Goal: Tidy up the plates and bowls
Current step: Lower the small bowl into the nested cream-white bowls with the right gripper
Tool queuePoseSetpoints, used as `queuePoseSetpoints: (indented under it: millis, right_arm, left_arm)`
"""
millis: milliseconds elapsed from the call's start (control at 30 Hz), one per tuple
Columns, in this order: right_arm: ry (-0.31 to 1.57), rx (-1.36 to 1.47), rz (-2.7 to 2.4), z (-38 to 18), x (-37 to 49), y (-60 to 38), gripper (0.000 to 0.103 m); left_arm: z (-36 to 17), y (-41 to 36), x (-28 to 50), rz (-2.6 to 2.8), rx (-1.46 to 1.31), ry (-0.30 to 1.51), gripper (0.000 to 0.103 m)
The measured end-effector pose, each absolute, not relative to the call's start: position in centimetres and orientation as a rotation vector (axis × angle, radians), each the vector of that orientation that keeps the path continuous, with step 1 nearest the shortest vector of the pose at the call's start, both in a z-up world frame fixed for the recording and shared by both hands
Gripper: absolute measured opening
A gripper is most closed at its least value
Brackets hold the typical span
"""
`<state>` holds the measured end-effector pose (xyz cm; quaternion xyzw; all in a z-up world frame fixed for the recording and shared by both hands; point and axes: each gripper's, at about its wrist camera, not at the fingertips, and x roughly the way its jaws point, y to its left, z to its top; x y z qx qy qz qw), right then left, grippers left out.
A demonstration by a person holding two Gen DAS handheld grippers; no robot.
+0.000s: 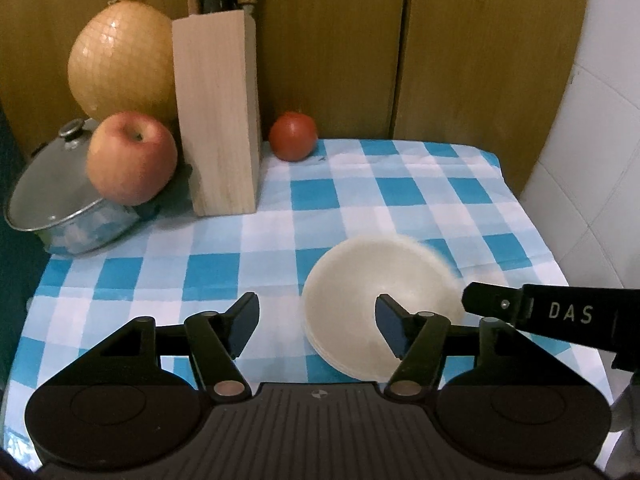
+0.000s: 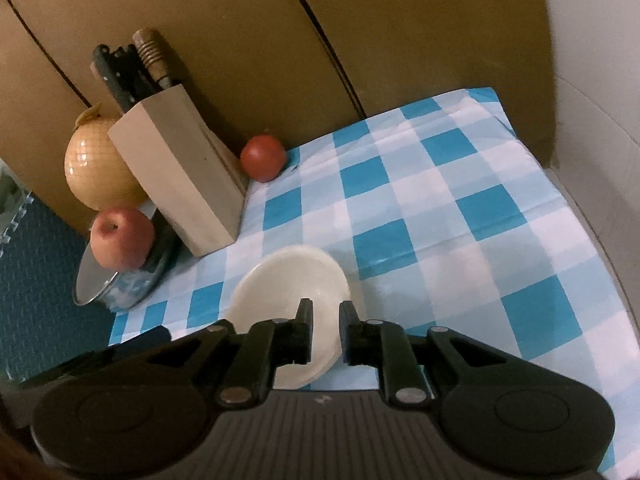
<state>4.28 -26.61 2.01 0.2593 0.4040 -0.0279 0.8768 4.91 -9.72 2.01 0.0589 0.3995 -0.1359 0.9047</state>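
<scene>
So there's a stack of cream bowls (image 1: 372,300) sitting on the checkered tablecloth (image 1: 420,200), toward the table's near edge. The left gripper (image 1: 316,320) hangs over the near edge with its jaws spread wide, nothing pinched; one finger sits in front of the bowls. The right gripper (image 2: 325,328) has its jaws close together, with the near rim of the bowls in the narrow gap; can't tell if the pads actually press on it.

The left view catches the right gripper poking in from the side, labelled "DAS". Only the right view shows the knife handles (image 2: 132,68) in the wooden block (image 2: 180,172). At the far left corner: a pomelo (image 1: 120,56), an apple (image 1: 132,156) on a lidded pot (image 1: 60,200), and a tomato (image 1: 293,136) by the back edge.
</scene>
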Motion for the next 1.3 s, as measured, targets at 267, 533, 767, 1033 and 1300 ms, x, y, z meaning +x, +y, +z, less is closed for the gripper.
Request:
queuePoseSetpoints:
  millis: [267, 533, 767, 1033, 1300]
  right_arm:
    - [0.822, 0.562, -0.043, 2.4, 4.1, -26.9, 0.017]
    - [0.813, 0.557, -0.009, 2.6, 4.3, -26.5, 0.021]
    - [0.816, 0.57, -0.021, 2.3, 4.6, -26.7, 0.023]
    - [0.823, 0.57, -0.024, 2.1, 4.7, -26.8, 0.027]
    - [0.846, 0.559, -0.037, 1.2, 5.1, -26.7, 0.03]
  left_arm:
    - [3.3, -7.2, 4.0, -0.249, 0.063, 0.67, 0.103]
    - [3.7, -7.1, 4.3, -0.238, 0.032, 0.719, 0.103]
    - [3.4, -8.0, 4.2, -0.256, 0.074, 0.737, 0.103]
    - [2.2, -7.4, 5.2, -0.253, 0.06, 0.792, 0.103]
    - [1.3, -8.2, 5.6, -0.254, 0.092, 0.817, 0.103]
